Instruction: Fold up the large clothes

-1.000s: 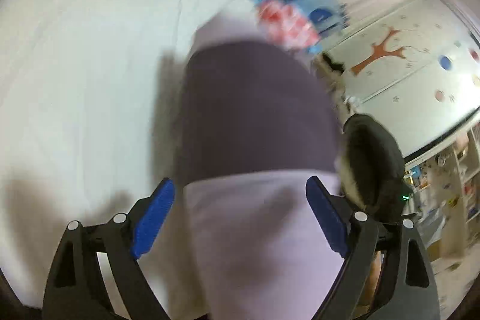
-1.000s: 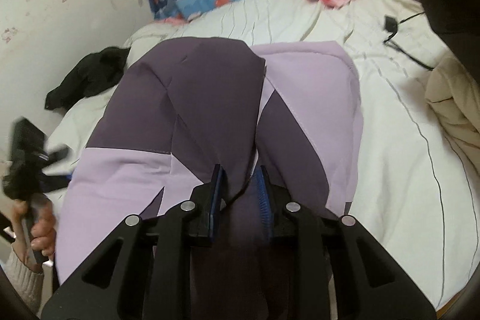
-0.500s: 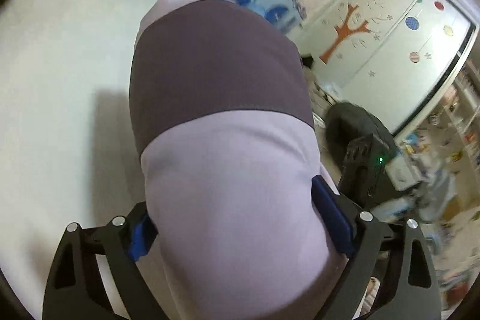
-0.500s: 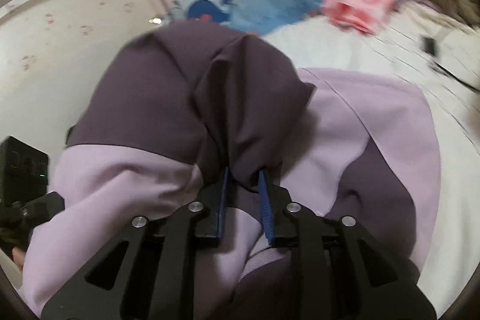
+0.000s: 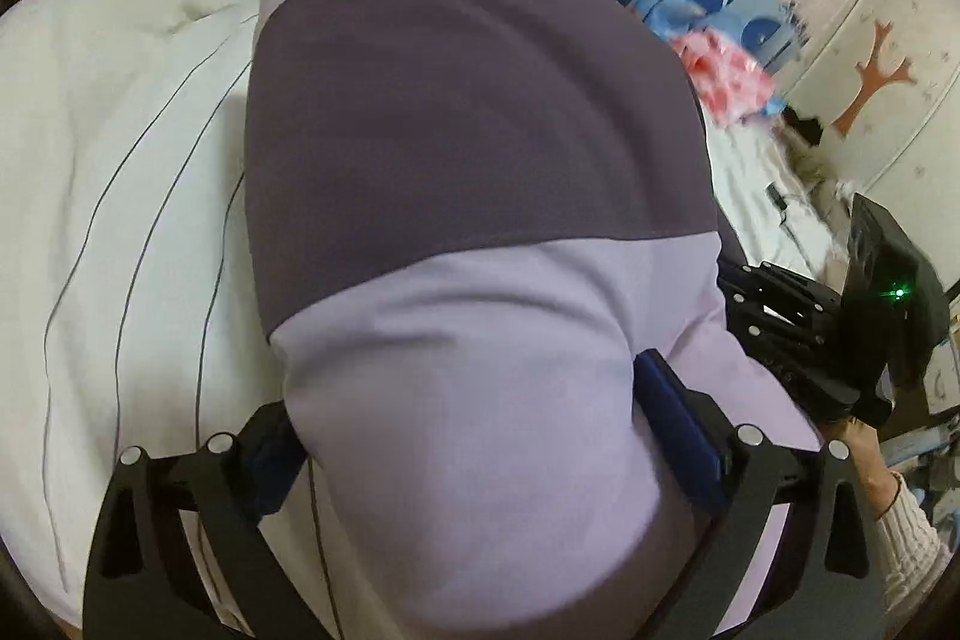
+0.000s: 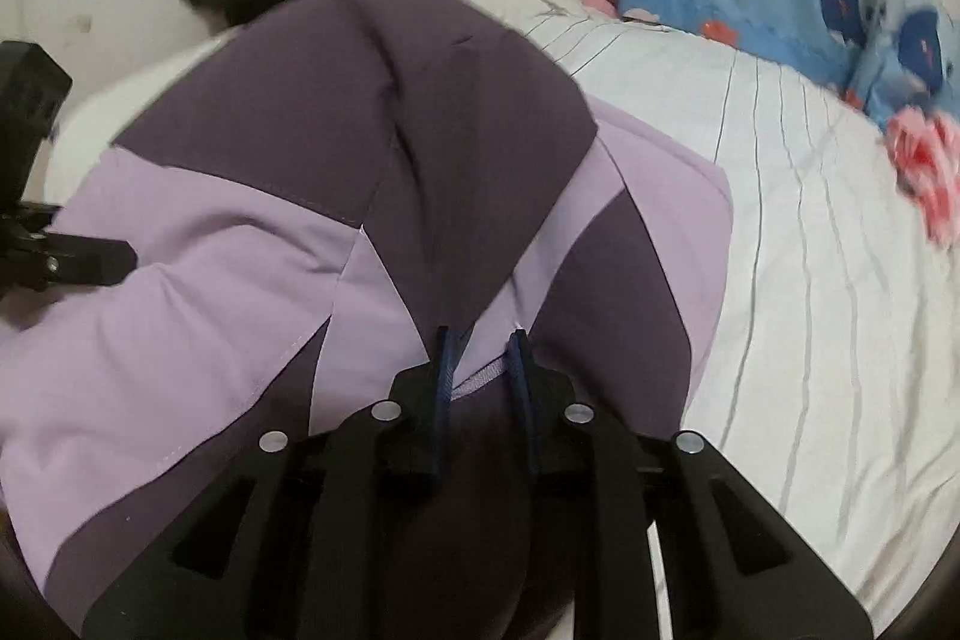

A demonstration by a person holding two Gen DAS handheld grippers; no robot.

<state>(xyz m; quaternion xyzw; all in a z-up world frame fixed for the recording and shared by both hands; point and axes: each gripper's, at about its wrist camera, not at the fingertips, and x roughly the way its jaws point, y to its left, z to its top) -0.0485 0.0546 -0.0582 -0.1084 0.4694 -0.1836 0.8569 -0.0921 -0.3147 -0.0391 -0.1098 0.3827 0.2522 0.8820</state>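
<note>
Your right hand-held gripper [image 6: 480, 370] is pinched narrow on the purple garment [image 5: 480, 172] – jaws just closing. Your left hand-held gripper [image 5: 480, 430] stands wide, garment bulging between. It lies part-folded on the bed [image 6: 810, 220] – further folds remain.

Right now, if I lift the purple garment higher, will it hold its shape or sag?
Likely sag: the purple garment drapes in soft folds from the right gripper. It bulges over the left gripper, so expect it to slump. Probably light.
</note>
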